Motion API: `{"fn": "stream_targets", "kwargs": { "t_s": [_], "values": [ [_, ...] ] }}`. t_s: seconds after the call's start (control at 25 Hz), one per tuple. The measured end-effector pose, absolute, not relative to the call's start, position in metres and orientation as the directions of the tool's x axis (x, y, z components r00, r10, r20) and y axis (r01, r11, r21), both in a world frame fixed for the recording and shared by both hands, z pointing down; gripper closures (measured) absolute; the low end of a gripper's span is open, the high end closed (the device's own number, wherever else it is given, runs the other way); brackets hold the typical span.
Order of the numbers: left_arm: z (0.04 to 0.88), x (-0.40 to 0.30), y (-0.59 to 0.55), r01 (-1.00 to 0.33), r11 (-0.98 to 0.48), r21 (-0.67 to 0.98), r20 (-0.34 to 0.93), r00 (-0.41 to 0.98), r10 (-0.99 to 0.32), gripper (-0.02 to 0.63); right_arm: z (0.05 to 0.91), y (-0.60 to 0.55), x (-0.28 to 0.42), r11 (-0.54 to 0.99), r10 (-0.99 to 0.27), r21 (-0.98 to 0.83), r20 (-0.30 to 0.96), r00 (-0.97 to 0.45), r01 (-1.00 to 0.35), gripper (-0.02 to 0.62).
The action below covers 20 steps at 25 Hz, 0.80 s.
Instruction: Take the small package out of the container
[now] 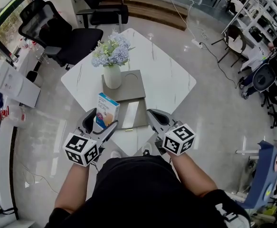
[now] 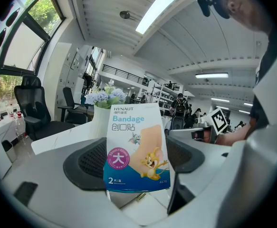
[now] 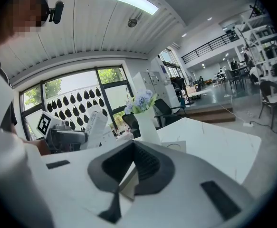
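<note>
— Bandage package (image 1: 107,113): where is it?
— Upright between the left gripper's (image 1: 100,122) jaws, clear of the container and over the near corner of the white marble table (image 1: 167,75). In the left gripper view its printed front faces the camera, with "Bandage" and a cartoon cat and mouse on it, and a dark pad presses in on each side.
— So the left jaws are clamped on it?
— Yes, set only as far apart as the package is thick.
— And the right gripper (image 1: 153,115)?
— Its jaws are drawn almost together. In the right gripper view a thin pale edge sits pinched between the pads, which looks like the rim of the flat pale container (image 1: 130,114).
— Where does the container lie?
— On the grey mat (image 1: 128,84), just beside the package and nearer the person than the white vase (image 1: 112,76) of pale blue flowers (image 1: 110,49).
</note>
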<state>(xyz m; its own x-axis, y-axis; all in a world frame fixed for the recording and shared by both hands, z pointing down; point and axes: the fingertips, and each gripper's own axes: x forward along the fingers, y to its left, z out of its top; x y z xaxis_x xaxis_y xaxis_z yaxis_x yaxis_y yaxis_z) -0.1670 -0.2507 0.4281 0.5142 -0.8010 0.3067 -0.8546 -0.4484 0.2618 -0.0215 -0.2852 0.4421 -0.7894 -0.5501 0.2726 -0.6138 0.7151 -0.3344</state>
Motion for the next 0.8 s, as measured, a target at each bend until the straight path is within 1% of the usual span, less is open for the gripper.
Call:
{"fn": "stream_targets", "kwargs": {
  "t_s": [0.8],
  "values": [
    [0.4284,-0.1601,-0.2553,-0.853,-0.468,0.231,0.320,0.521,-0.791,0.215,0.4432,-0.2872,-0.0209,0.713,-0.546,-0.339,0.280,-0.789,-0.614,0.597]
  ]
}}
